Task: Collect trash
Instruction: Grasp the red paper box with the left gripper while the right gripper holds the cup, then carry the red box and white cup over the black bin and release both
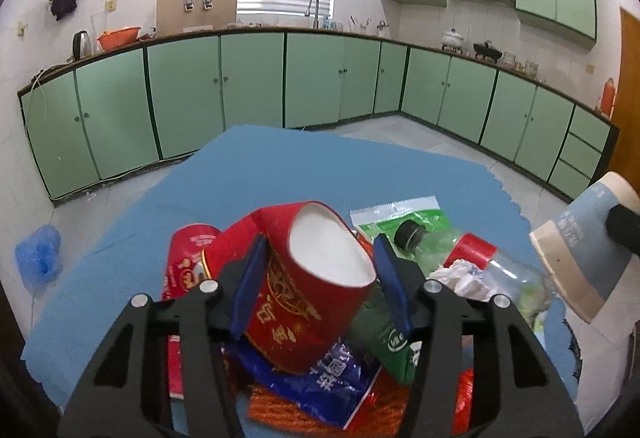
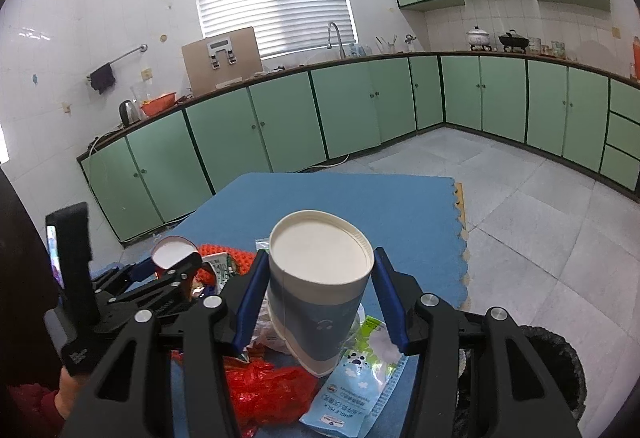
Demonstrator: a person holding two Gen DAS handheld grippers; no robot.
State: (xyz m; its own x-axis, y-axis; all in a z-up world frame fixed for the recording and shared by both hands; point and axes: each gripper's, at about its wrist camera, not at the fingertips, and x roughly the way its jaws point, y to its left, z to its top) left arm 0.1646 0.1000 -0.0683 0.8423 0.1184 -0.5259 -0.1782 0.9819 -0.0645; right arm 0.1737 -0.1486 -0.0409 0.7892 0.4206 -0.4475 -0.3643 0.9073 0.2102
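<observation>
My left gripper (image 1: 320,278) is shut on a red paper cup (image 1: 316,294), held tilted above a pile of trash on the blue mat (image 1: 280,166). My right gripper (image 2: 318,288) is shut on a blue-and-white paper cup (image 2: 316,302), held upright above the mat (image 2: 360,206). That cup also shows at the right edge of the left wrist view (image 1: 588,246). The red cup and left gripper show in the right wrist view (image 2: 172,258). Under the left gripper lie a clear plastic bottle (image 1: 472,258), a blue wrapper (image 1: 328,378), a green pouch (image 1: 388,334) and a red can (image 1: 188,258).
A milk pouch (image 2: 356,386) and red plastic (image 2: 272,394) lie under the right gripper. A black bin rim (image 2: 560,370) is at lower right. Green kitchen cabinets (image 1: 248,82) line the walls. A blue bag (image 1: 38,258) lies on the floor at left.
</observation>
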